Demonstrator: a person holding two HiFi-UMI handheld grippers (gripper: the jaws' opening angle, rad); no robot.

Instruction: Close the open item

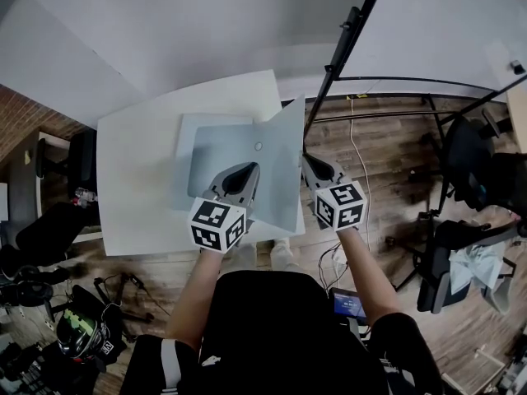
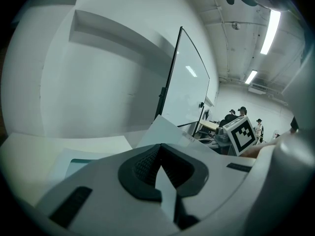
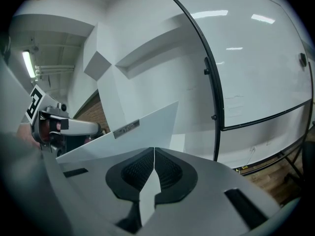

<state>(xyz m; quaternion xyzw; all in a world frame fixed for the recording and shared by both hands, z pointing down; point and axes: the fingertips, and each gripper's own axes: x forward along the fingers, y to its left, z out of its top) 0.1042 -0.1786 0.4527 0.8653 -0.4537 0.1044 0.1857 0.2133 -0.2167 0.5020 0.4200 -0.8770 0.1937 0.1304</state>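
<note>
An open grey folder lies on the white table (image 1: pixel 136 192), its base (image 1: pixel 202 134) flat and its cover (image 1: pixel 272 151) lifted at a slant. My left gripper (image 1: pixel 240 174) is shut on the cover's near edge; in the left gripper view (image 2: pixel 160 156) a thin sheet edge runs between the closed pads, with the cover (image 2: pixel 162 131) rising beyond. My right gripper (image 1: pixel 311 164) is shut on the cover's right edge. A pale sheet edge is pinched in the right gripper view (image 3: pixel 154 155) too, where the cover (image 3: pixel 133 137) with a small label stands ahead.
A whiteboard on a black stand (image 1: pixel 346 35) stands right of the table, its feet on the wood floor. Black chairs (image 1: pixel 469 171) are at the right. Bags and gear (image 1: pixel 74 327) lie on the floor at the left. White walls are behind the table.
</note>
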